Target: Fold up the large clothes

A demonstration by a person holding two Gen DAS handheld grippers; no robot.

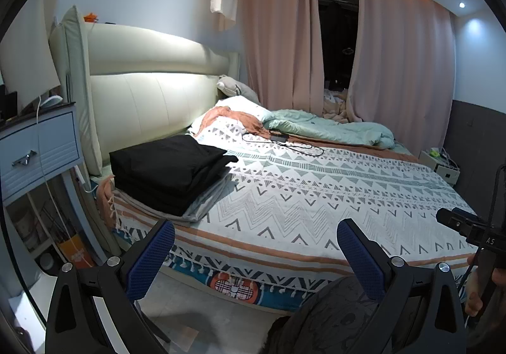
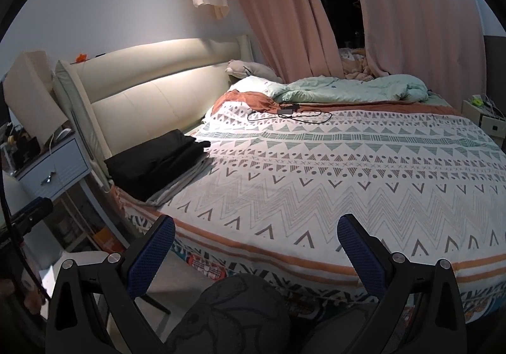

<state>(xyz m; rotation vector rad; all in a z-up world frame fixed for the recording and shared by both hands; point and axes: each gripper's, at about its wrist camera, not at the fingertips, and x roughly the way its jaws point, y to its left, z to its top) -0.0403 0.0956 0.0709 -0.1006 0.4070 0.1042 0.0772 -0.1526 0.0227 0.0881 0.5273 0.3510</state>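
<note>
- Seemingly, most of the folding is done: a stack (image 1: 167, 170) of folded clothes is seen at the bed's (image 1: 316, 196) corner near the headboard (image 1: 151, 101), black garments lying on top of grey ones.
- No unfolded garment is seen on the patterned spread; whether more is left cannot be told.
- Both the left gripper (image 1: 255, 254) and the right gripper (image 2: 256, 253) are held wide apart and empty, just off the bed's near edge, well apart from the stack.
- Black cloth is judged soft and matte, folded into a flat, squarish block; one loose corner juts toward the spread.
- Blue finger pads (image 1: 151, 259) are shown with a fine mesh texture.
- A thin black cable (image 1: 284, 142) is left lying near the pillows.
</note>
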